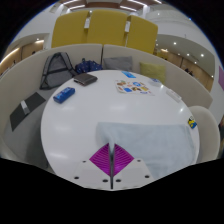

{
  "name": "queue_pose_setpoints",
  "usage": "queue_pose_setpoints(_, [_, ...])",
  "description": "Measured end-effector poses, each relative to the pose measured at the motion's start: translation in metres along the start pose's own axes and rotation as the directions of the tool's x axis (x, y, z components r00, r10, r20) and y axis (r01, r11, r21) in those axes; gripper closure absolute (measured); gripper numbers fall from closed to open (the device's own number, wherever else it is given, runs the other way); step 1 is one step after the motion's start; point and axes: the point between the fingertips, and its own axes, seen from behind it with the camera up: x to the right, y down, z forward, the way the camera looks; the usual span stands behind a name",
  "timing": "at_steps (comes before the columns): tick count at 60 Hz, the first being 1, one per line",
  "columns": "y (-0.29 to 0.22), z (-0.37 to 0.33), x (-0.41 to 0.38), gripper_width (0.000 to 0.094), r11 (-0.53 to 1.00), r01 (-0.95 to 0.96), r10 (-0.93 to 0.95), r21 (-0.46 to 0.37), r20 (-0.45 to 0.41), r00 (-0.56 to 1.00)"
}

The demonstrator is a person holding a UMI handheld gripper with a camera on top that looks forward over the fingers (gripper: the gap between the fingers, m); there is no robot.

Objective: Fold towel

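Observation:
A pale grey towel (150, 140) lies on the white round table (80, 120), just ahead of my fingers and spreading to their right. My gripper (110, 150) is low over the table's near edge. Its two magenta pads (98, 158) are pressed together, with a thin strip of the towel's near edge pinched between them. The rest of the towel lies fairly flat on the table.
Beyond the towel lie a blue object (64, 94), a dark notebook (85, 78) and colourful cards (133, 87). A small yellow and black item (192, 124) sits at the table's right edge. Yellow partitions (105, 33) stand behind the table.

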Motion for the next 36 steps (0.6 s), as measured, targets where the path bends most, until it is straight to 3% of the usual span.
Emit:
queue_pose_setpoints(15, [-0.070, -0.061, 0.077, 0.0915, 0.990, -0.128, 0.123, 0.061, 0.077, 0.989])
queue_pose_setpoints(23, [-0.084, -0.068, 0.167, 0.0915, 0.987, -0.133, 0.131, 0.088, 0.027, 0.991])
queue_pose_setpoints(36, [-0.042, -0.036, 0.292, 0.0912, 0.984, -0.174, 0.177, 0.047, -0.064, 0.982])
